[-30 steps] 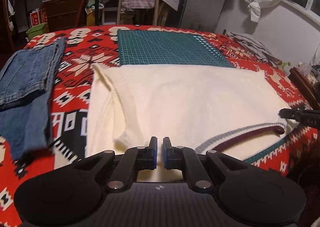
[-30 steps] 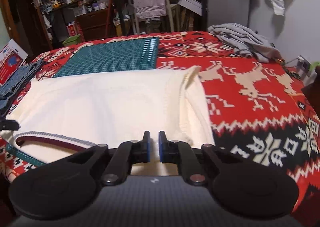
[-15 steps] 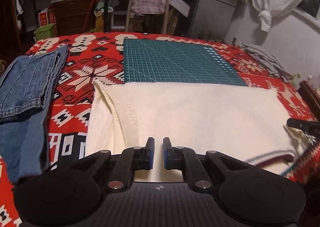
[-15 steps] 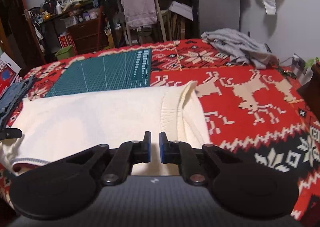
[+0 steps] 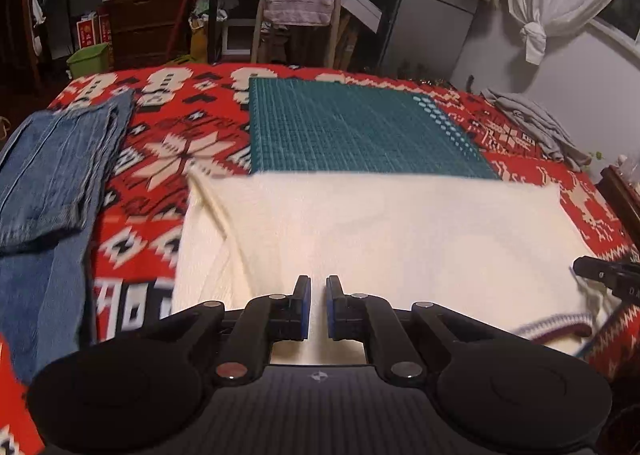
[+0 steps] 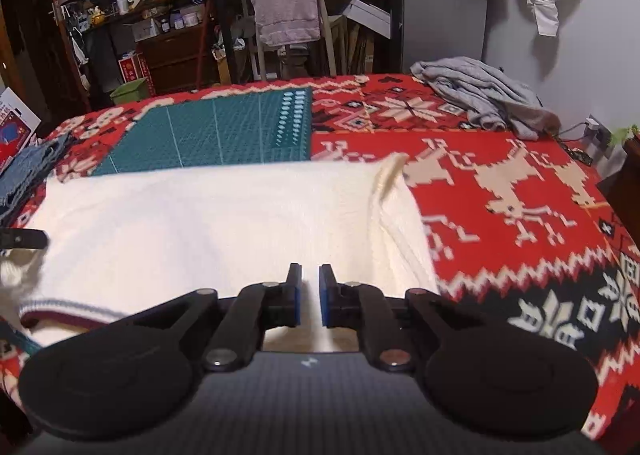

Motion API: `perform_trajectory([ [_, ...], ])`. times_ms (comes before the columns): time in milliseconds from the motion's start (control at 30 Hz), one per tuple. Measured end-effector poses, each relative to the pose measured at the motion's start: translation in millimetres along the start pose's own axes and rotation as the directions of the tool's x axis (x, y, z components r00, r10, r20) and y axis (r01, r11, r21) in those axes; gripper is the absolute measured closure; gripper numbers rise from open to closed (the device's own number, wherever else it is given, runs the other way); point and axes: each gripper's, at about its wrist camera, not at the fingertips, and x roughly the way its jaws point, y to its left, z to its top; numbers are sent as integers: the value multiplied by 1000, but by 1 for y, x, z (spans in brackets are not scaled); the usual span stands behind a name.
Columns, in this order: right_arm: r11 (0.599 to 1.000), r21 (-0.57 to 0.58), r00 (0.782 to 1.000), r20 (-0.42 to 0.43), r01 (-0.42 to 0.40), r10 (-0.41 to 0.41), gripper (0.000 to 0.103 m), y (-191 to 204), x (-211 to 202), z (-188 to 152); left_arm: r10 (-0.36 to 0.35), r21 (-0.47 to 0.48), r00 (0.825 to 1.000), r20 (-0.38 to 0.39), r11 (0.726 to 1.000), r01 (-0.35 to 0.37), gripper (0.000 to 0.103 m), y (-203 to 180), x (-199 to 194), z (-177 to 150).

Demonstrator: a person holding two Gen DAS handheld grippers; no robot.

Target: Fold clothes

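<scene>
In the left wrist view, the left gripper [image 5: 318, 287] hangs low over the near edge of a cream sweater [image 5: 392, 239], its blue-padded fingers [image 5: 303, 307] close together with a narrow gap; whether they pinch the fabric cannot be told. The sweater lies spread across a red patterned blanket [image 5: 160, 159], its far edge touching a green cutting mat [image 5: 352, 131]. Folded jeans [image 5: 52, 183] lie to the left, a grey garment [image 5: 532, 123] far right. The tip of the right gripper [image 5: 600, 275] shows at the right edge, at the sweater's striped hem [image 5: 556, 325].

In the right wrist view, the right gripper [image 6: 309, 279] sits over the sweater's [image 6: 208, 223] near right part, its fingers [image 6: 327, 303] likewise nearly together, grip unclear. The mat [image 6: 224, 135] lies beyond, the grey garment [image 6: 484, 95] far right, the blanket [image 6: 512, 191] to the right. The left gripper's tip [image 6: 22, 239] appears at the left edge.
</scene>
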Motion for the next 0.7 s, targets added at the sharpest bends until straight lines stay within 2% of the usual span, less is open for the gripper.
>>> perform_trajectory([
  [167,1000,-12,1000,1,-6,6,93,10,9,6,7,10,1000,-20,1000,-7,95,-3,5,-1],
  [500,1000,-14,1000,-6,11,-11,92,-3,-11,-17,23,53,999,-36,998,-21,95,-4,-29,-32],
  [567,1000,-19,1000,6,14,-14,89,-1,-17,-17,23,64,1000,-18,998,-22,95,-12,-34,-29],
  [633,999,-31,1000,28,12,-11,77,4,-23,-15,23,75,1000,1,997,-23,95,-20,-40,-26],
  [700,999,-46,998,56,6,-3,69,11,-29,-10,22,85,1000,19,996,-23,95,-28,-45,-23],
])
